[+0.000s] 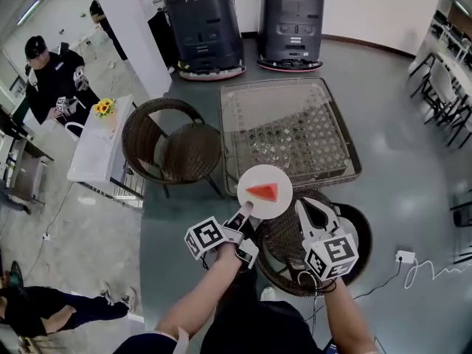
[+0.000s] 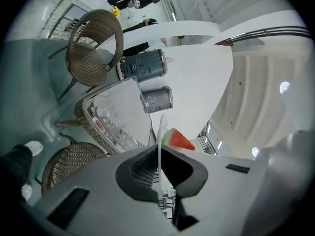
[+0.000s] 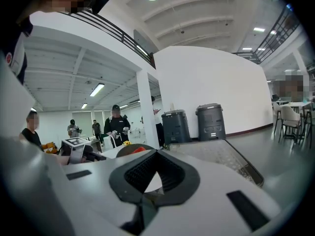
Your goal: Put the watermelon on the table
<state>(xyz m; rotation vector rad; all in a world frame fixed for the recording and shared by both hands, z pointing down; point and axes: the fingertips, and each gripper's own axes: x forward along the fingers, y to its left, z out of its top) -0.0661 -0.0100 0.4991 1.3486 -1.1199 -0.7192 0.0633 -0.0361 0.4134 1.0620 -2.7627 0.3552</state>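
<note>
watermelon [image 1: 263,192] on plate [image 1: 253,176], table [image 1: 289,84] beyond

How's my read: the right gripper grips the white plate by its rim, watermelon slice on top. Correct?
No: the left gripper grips the white plate by its rim, watermelon slice on top. The left gripper view shows the rim between its jaws; the right gripper holds nothing.

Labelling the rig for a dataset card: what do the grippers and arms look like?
Left gripper and right gripper: whitish bodies, black ribbed pads, each carrying a white cube with black square markers. A black cable loops at the right wrist. Forearms bare.
</note>
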